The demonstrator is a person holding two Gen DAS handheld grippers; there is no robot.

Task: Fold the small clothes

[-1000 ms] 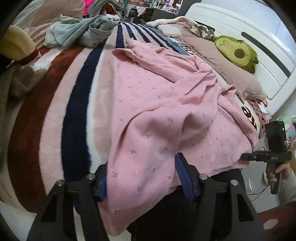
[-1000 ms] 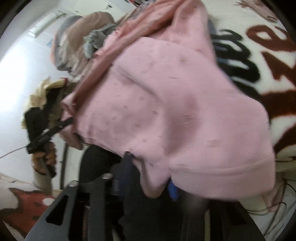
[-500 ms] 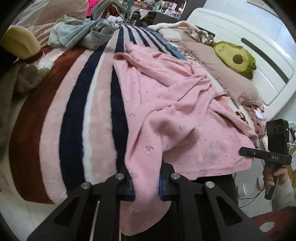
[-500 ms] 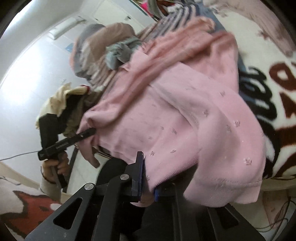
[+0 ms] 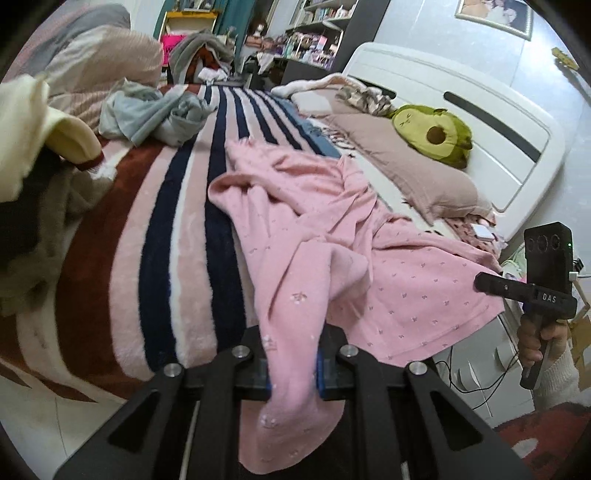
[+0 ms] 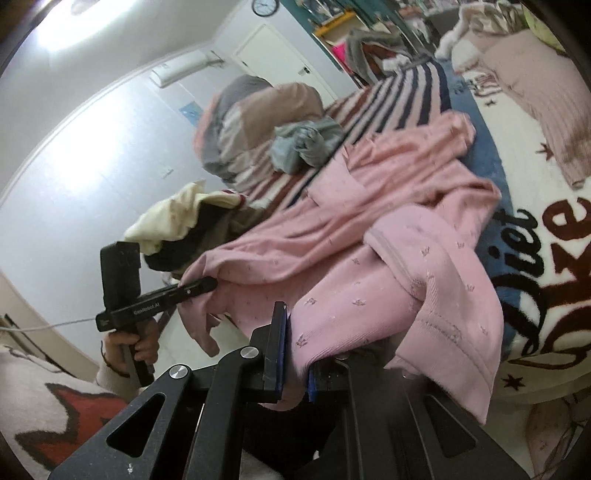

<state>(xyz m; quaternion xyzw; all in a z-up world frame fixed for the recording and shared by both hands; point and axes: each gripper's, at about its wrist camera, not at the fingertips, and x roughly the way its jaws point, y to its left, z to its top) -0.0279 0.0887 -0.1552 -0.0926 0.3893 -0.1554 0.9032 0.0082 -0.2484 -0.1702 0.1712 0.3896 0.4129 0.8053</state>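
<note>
Pink fleece garment (image 5: 325, 236) lies crumpled across the striped blanket (image 5: 155, 236) on the bed, near edge overhanging. Your left tongs (image 5: 291, 373) are clamped on one hem corner, your right tongs (image 6: 293, 360) pinched shut on another. Step in hand, by my reading: lift and spread before the first fold. Next you need both corners pulled apart, taut. Grey clothes heap (image 5: 155, 110) and avocado plush (image 5: 432, 134) crowd the far side; lay it short of them

A striped blanket (image 5: 155, 236) covers the bed. A crumpled grey garment (image 5: 155, 110) lies on it near the far end. An avocado plush (image 5: 432, 134) rests on a beige pillow (image 5: 413, 173) beside the white headboard (image 5: 480, 122). A wall clock (image 6: 265, 6) hangs above the door (image 6: 277, 55).
</note>
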